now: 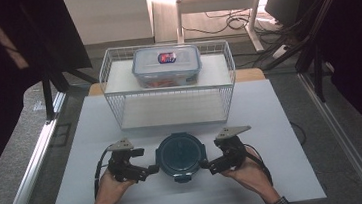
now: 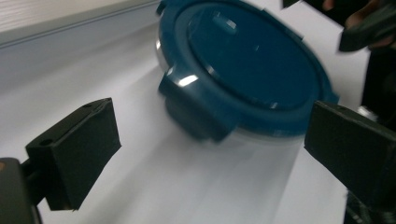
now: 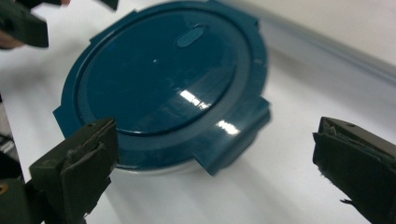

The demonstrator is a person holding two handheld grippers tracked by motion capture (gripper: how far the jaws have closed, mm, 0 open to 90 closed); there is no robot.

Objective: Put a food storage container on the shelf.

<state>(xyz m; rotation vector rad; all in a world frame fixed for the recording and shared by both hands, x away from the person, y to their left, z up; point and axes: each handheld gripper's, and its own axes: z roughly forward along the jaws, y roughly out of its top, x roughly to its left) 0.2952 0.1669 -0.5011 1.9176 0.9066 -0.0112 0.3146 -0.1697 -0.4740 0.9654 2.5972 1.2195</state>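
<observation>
A round clear container with a dark teal snap-on lid (image 1: 180, 155) sits on the white tabletop (image 1: 278, 138) near the front edge. My left gripper (image 1: 151, 170) is at its left side and my right gripper (image 1: 206, 166) at its right, each tip close to a lid latch. In the left gripper view the container (image 2: 252, 60) lies just ahead of the left gripper (image 2: 210, 121), whose jaws stand wide apart without touching it. In the right gripper view the right gripper (image 3: 217, 140) is open too, with a lid latch (image 3: 233, 144) between its jaws but not pressed.
A white wire basket (image 1: 169, 105) stands behind the round container. In it lies a rectangular clear box with a grey-blue lid (image 1: 166, 65). Metal rails (image 1: 29, 167) run along both sides of the table. Cables lie on the floor at the back right.
</observation>
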